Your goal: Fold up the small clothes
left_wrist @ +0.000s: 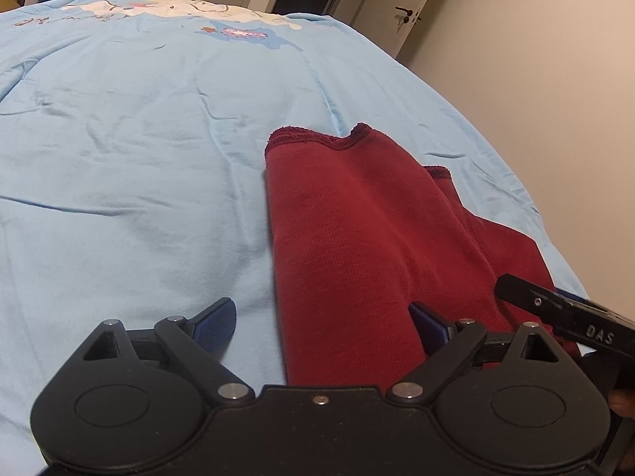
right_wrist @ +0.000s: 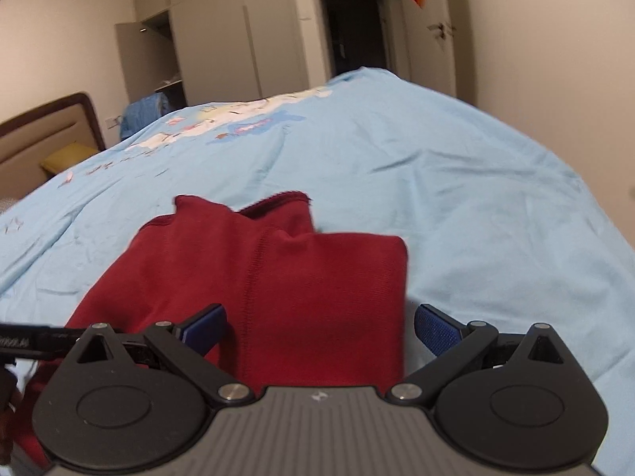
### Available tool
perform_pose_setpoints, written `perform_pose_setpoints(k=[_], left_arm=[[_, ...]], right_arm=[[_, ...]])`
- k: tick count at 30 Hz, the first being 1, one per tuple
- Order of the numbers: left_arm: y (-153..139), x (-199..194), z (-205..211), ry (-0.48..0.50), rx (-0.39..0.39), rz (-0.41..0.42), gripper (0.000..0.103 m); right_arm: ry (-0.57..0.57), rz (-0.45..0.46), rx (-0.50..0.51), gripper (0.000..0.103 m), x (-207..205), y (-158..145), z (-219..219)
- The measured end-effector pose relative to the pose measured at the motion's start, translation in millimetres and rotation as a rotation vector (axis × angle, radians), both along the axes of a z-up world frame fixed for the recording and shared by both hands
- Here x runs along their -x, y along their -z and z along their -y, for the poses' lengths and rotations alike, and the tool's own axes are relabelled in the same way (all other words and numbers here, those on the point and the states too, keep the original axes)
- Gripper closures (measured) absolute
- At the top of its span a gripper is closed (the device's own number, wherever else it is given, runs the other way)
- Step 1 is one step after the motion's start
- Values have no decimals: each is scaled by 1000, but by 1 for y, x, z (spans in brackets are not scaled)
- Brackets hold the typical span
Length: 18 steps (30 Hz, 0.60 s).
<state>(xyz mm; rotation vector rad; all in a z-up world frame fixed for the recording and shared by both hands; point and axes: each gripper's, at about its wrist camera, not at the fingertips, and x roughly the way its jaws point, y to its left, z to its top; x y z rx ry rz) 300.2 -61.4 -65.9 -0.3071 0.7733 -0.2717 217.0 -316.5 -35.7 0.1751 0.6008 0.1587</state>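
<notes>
In the left wrist view, the left gripper is held spread wide over the near left edge of the dark red knit garment, which lies partly folded on the light blue bedsheet. In the right wrist view, the right gripper is likewise spread, nothing gripped, above the garment's near right edge. Both layers should be pinched together at each corner so the fold is carried over evenly.

Low, close views sharing, seemingly, one bedspread.
</notes>
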Motion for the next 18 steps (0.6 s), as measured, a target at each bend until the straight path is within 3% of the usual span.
perform_pose_setpoints(k=[5, 8, 11, 15, 18], left_arm=[[-4, -11, -5, 33, 34, -15, 5], [-4, -21, -9, 38, 69, -35, 4], [-6, -29, -9, 42, 84, -51, 9], [-10, -33, -5, 69, 98, -65, 30], [-14, -32, -2, 64, 72, -62, 38]], right_arm=[[29, -43, -221, 0, -11, 13, 30], [26, -47, -279, 11, -14, 17, 37], [21, -57, -275, 31, -16, 17, 35], [23, -65, -266, 50, -14, 14, 28], [18, -55, -251, 74, -12, 8, 24]])
